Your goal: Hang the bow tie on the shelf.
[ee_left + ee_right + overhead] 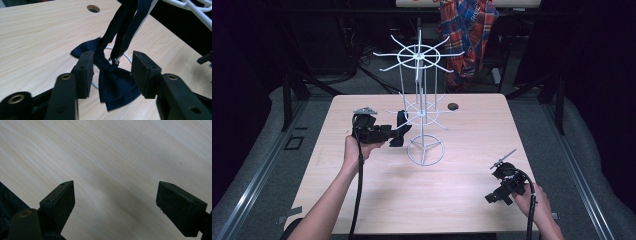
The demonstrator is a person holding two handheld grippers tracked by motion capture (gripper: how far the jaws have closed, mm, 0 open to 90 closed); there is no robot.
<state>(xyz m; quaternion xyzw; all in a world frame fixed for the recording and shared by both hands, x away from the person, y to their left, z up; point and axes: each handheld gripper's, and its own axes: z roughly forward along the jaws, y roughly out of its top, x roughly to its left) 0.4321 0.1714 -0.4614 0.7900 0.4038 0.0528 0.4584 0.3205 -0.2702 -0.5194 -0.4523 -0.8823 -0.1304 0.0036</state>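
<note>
High view: a white wire display rack (420, 95) stands near the middle of a light wooden table (377, 200). A dark navy bow tie (399, 131) hangs by its strap from one of the rack's lower arms, on the rack's left side, its bow down near the ring base. The left gripper (398, 132) is held level at the bow. The right gripper (492, 198) rests low at the table's near right corner, well apart from the rack.

Left gripper view: the bow tie (113, 82) lies between the jaws, which stand parted; the left pad (85, 72) is just beside the fabric, perhaps brushing it, and the right pad is clear of it. The gripper is released, not clamping. The doubled strap (125, 30) runs up to a white rack arm (192, 10), with a small metal clasp where it meets the bow.

Right gripper view: the right gripper (115, 202) has its jaws spread wide over bare table, holding nothing.

Assessment: the bow tie is judged light, soft and limp; it will fold and swing freely and will not hold shape. The fabric is not fragile, but the clasp could snag on wire. The best hold is at the central knot, where layers are thickest; the strap is thin and may slip.
</note>
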